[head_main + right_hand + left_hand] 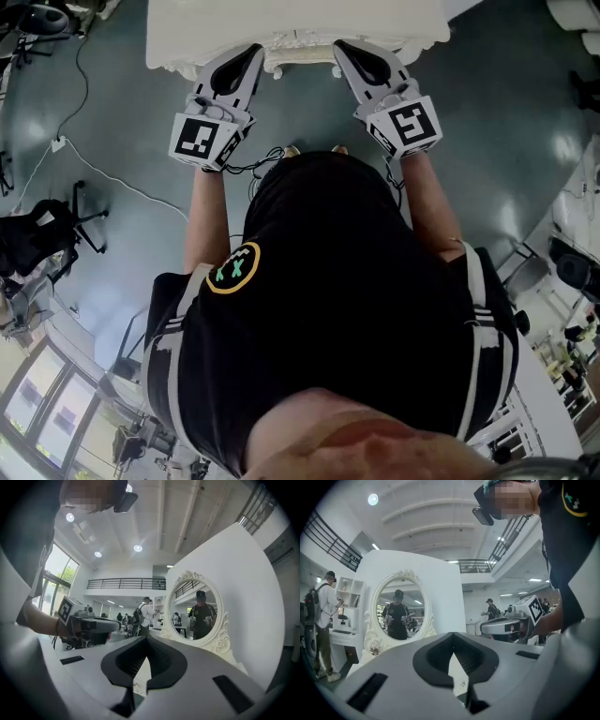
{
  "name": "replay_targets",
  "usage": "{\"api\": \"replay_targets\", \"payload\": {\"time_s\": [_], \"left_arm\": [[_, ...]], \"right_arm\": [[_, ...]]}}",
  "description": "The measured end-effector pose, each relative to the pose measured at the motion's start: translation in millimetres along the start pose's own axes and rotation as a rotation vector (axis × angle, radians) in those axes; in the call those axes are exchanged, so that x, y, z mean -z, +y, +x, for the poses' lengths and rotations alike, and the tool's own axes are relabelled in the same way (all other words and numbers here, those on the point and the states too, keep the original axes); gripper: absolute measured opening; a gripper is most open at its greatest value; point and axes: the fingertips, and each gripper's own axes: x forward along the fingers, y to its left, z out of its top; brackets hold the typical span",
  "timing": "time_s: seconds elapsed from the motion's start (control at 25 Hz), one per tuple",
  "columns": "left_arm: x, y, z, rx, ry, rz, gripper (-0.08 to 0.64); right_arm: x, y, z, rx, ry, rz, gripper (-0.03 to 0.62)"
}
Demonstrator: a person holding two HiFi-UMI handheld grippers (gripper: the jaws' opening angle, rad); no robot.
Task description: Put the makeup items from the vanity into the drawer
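Observation:
Both grippers are held level in front of the white vanity (300, 28), side by side. My left gripper (247, 51) is shut with nothing between its jaws, and so is my right gripper (343, 47). In the left gripper view the closed tips (453, 635) point at the vanity's oval mirror (400, 613), with the right gripper (511, 625) off to the side. In the right gripper view the closed tips (146, 639) face the same mirror (197, 613), and the left gripper (89, 625) shows at the left. No makeup items and no drawer can be made out.
The vanity top edge (281, 64) lies just under the gripper tips. Cables (103, 178) trail across the grey floor at the left, near a black chair (42, 239). Other people stand in the hall behind, one by white shelves (323, 616).

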Motion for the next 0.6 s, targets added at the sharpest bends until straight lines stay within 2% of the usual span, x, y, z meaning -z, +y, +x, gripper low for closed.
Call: {"api": "replay_targets", "payload": {"time_s": [0.6], "left_arm": [[6.0, 2.4, 4.0, 0.009, 0.001, -0.002, 0.018]], "right_arm": [[8.9, -1.9, 4.7, -0.009, 0.011, 0.020, 0.021]]}}
